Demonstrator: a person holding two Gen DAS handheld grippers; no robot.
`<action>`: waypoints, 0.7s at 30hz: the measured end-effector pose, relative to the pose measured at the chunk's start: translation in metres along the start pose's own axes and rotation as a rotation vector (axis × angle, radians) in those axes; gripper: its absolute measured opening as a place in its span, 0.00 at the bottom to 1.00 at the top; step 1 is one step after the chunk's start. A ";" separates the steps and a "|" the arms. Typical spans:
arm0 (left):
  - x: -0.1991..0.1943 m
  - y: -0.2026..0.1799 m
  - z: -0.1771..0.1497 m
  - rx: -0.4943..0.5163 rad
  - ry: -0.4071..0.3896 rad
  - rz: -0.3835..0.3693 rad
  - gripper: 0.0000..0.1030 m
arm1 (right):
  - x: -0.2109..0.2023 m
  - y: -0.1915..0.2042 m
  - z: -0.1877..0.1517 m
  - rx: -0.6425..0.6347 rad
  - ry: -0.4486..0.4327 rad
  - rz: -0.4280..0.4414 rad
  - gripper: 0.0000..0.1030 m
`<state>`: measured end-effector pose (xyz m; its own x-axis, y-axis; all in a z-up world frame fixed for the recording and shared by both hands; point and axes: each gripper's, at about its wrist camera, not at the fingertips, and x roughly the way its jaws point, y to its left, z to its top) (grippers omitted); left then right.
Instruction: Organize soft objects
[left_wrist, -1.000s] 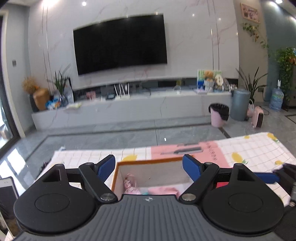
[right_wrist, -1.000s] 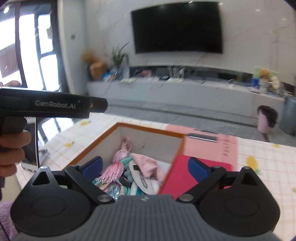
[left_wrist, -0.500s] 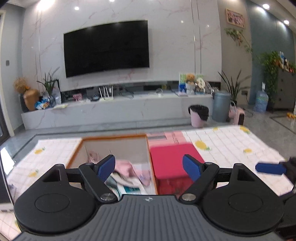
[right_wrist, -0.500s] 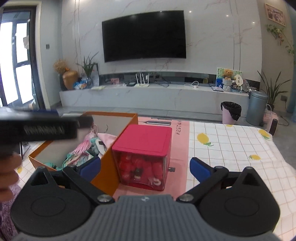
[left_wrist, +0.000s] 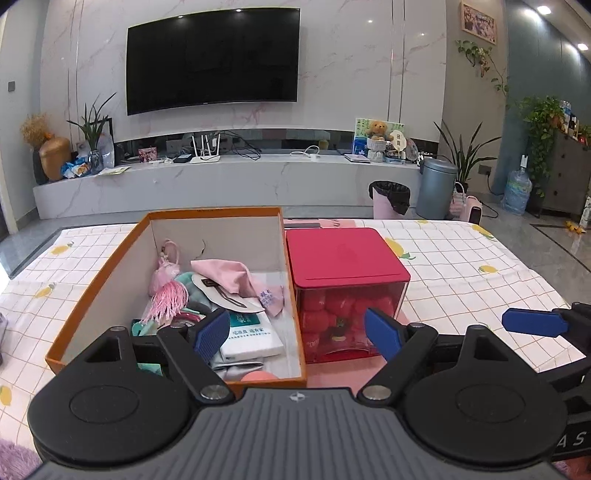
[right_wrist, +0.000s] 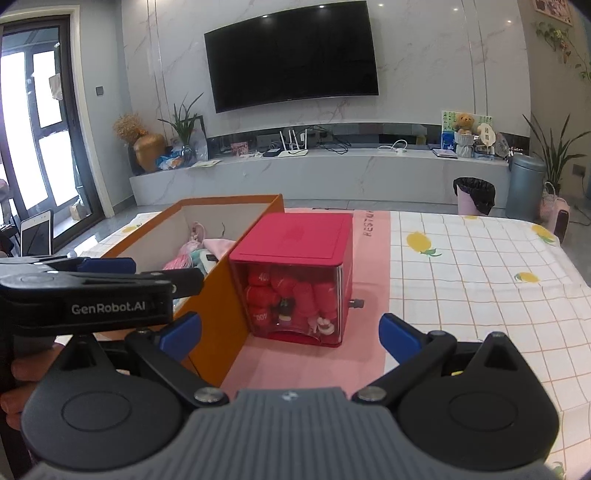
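Your left gripper (left_wrist: 297, 334) and right gripper (right_wrist: 290, 332) both stand spread and empty. Soft items, including a pink cloth (left_wrist: 227, 275), already lie in the orange open cardboard box (left_wrist: 110, 258). The red-lidded clear plastic cube (right_wrist: 295, 273) beside it remains shut, its red soft pieces untouched.

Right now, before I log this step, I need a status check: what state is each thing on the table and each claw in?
Left claw: open, empty.
Right claw: open, empty.
Orange box: lidless, holds mixed soft items.
Red-lidded container: lid on, upright, red items inside, beside the orange box.
Pink tassel doll: lying in the orange box.
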<state>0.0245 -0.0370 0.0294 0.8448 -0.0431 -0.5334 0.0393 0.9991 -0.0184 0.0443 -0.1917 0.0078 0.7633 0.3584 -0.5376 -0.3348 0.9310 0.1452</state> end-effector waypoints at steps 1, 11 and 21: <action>-0.001 -0.002 0.000 0.002 -0.002 -0.001 0.94 | 0.000 0.000 0.000 0.001 0.000 0.001 0.97; -0.004 -0.002 0.000 0.008 -0.021 0.008 0.94 | -0.004 -0.003 -0.001 0.013 -0.016 -0.015 0.97; -0.004 -0.003 -0.001 0.005 -0.026 0.017 0.94 | -0.006 -0.001 -0.002 0.000 -0.026 -0.025 0.97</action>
<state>0.0207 -0.0395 0.0307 0.8588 -0.0262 -0.5116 0.0275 0.9996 -0.0049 0.0392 -0.1949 0.0090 0.7856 0.3362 -0.5193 -0.3151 0.9399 0.1319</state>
